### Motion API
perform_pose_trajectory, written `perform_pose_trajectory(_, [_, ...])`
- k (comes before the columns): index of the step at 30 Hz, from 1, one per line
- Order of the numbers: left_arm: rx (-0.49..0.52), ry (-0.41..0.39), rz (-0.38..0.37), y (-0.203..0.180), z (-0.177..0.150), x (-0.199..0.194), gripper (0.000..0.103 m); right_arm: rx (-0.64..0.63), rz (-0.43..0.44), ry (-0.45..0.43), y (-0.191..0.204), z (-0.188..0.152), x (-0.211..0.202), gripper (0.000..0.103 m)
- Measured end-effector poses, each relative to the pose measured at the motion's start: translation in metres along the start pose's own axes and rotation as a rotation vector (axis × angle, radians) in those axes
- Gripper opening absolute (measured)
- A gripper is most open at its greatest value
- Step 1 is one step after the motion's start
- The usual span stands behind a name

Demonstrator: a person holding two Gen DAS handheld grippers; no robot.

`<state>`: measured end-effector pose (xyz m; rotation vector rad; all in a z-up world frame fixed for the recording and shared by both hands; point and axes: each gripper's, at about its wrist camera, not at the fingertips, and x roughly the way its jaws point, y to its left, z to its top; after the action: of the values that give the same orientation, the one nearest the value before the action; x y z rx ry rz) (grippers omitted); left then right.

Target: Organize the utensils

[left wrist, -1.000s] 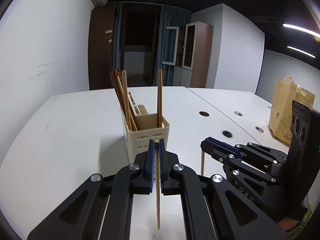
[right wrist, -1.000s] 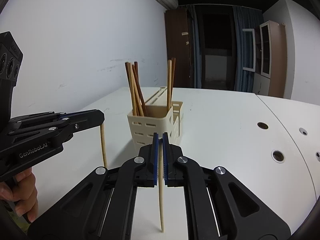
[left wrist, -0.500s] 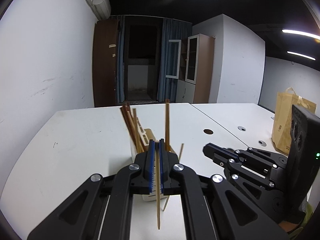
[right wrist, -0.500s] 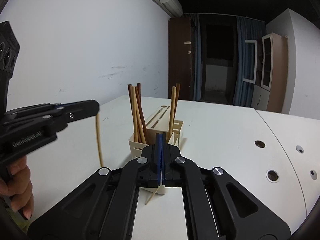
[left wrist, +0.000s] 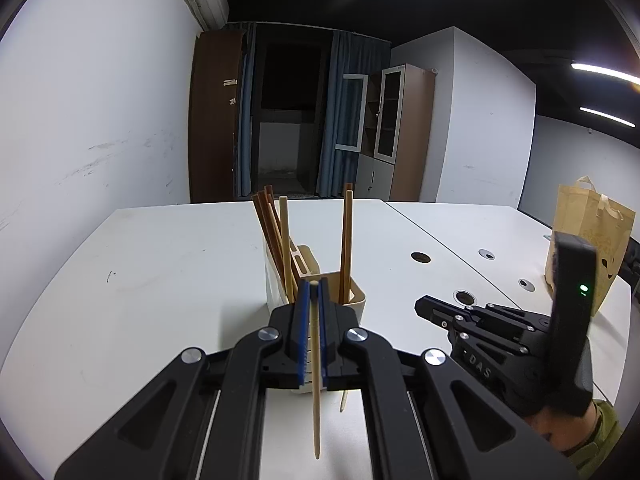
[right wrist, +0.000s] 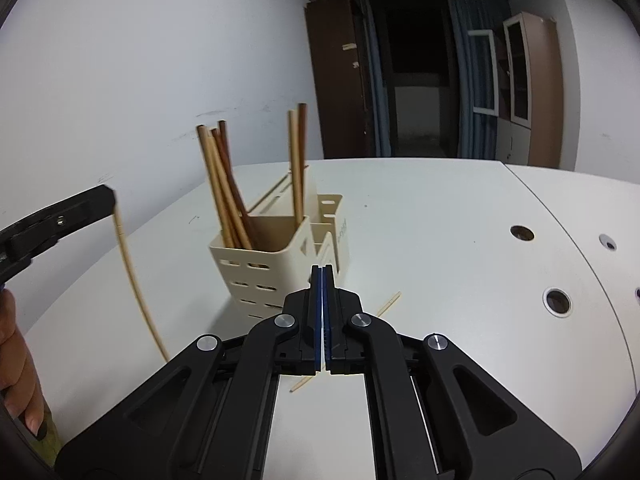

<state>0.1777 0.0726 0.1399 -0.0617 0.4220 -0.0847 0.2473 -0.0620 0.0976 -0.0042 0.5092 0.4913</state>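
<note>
A cream utensil holder (left wrist: 273, 284) (right wrist: 256, 268) stands on the white table with several brown and light chopsticks (left wrist: 285, 236) (right wrist: 224, 184) upright in it. My left gripper (left wrist: 314, 285) (right wrist: 106, 200) is shut on a light chopstick (left wrist: 316, 380) (right wrist: 136, 288) that hangs straight down, just short of the holder. My right gripper (right wrist: 322, 270) (left wrist: 420, 306) is shut with nothing between its pads, to the right of the holder. Another light chopstick (right wrist: 388, 302) (left wrist: 343, 400) lies flat on the table beside the holder, partly hidden under the right gripper.
A brown paper bag (left wrist: 588, 240) stands at the table's right edge. Round cable holes (right wrist: 558, 301) (left wrist: 420, 257) dot the right half of the table (right wrist: 440, 216). A person's hand (right wrist: 16, 360) holds the left gripper. A white wall runs along the left.
The chopstick that the right gripper held upright has tipped out and now lies on the table by the holder. Both grippers have drawn closer to the holder; the left one keeps its chopstick.
</note>
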Motion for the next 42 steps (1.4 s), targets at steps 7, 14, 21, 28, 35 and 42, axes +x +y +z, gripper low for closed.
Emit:
perform_pose_trajectory(7, [-0.004, 0.011, -0.006, 0.002, -0.001, 0.005, 0.004, 0.038, -0.038, 0.044, -0.018, -0.002, 0.018, 0.013])
perform_pose_trajectory(14, [0.017, 0.012, 0.004, 0.003, 0.004, 0.008, 0.004, 0.054, -0.079, 0.084, -0.031, -0.004, 0.041, 0.023])
perform_pose_trajectory(21, [0.015, -0.013, 0.010, 0.010, 0.009, 0.001, 0.004, 0.073, -0.111, 0.145, -0.042, -0.007, 0.073, 0.031])
perform_pose_trajectory(28, [-0.002, -0.008, 0.007, 0.016, 0.003, 0.002, 0.004, 0.095, -0.129, 0.227, -0.048, -0.011, 0.112, 0.032])
perform_pose_trajectory(35, [-0.024, 0.002, 0.004, 0.022, -0.002, 0.004, 0.004, 0.142, -0.151, 0.331, -0.054, -0.012, 0.150, 0.033])
perform_pose_trajectory(42, [-0.036, 0.005, -0.006, 0.025, 0.000, 0.002, 0.004, 0.182, -0.205, 0.394, -0.073, -0.016, 0.180, 0.033])
